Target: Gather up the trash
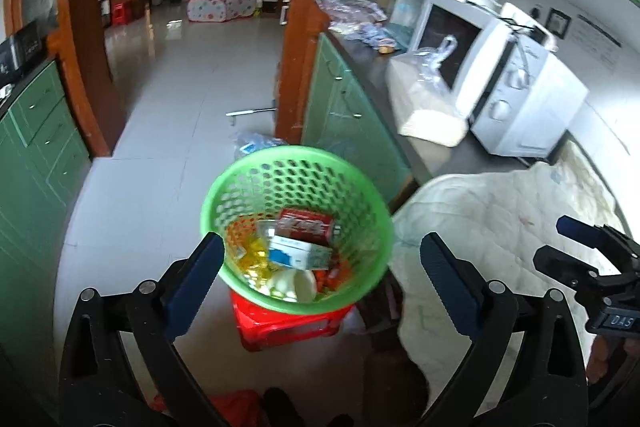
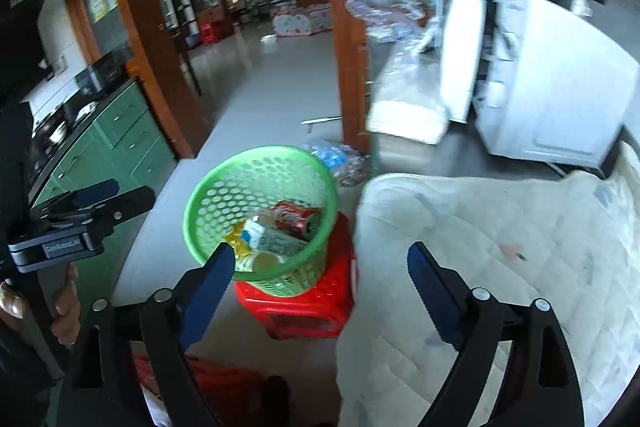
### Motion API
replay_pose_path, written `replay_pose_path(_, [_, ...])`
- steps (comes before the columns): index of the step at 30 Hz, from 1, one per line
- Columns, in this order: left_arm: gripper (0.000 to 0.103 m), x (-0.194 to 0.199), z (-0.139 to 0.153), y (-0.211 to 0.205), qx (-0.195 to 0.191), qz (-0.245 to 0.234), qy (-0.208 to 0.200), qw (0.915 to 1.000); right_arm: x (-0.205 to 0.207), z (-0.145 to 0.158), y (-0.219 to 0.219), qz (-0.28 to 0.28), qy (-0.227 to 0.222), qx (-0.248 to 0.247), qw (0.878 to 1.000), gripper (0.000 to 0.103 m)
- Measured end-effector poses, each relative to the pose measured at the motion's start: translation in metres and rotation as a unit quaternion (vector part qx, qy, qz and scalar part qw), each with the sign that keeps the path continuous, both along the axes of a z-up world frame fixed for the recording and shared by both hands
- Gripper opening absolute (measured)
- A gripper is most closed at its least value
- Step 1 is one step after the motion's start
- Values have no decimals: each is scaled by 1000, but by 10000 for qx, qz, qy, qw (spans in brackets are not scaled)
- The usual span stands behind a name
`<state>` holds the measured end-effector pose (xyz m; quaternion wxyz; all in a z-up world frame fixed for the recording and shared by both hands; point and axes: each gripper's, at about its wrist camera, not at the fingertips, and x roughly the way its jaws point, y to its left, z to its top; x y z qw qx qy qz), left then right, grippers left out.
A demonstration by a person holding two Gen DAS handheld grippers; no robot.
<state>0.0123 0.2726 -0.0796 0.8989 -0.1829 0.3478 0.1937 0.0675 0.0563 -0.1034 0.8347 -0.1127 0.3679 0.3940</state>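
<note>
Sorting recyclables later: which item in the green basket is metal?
The red soda can, lying on its side at the far side of the green basket; the blue-and-white carton and yellow wrappers aren't metal.

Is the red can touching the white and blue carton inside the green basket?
Touching. In the left wrist view the red can lies directly against the top edge of the white and blue carton in the green basket, no gap visible between them.

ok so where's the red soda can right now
In both wrist views the red soda can lies on its side inside the green perforated plastic basket, on top of a white-and-blue carton.
</note>
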Motion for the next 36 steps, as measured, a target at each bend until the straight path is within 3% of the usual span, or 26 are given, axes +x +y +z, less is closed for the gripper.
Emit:
replay_pose_path(17, [98, -1, 35, -86, 313, -641, -118, 9974, -15, 27, -103, -1135, -259, 130, 9931, 91])
replay_pose_path(27, [98, -9, 44, -111, 306, -724, -113, 9968, -18, 41, -157, -1717, -277, 250, 9844, 92])
replay_pose_path(36, [98, -12, 59, -137, 616, -788, -218, 9947, -30, 51, -181, -1940, -327, 346, 9798, 93])
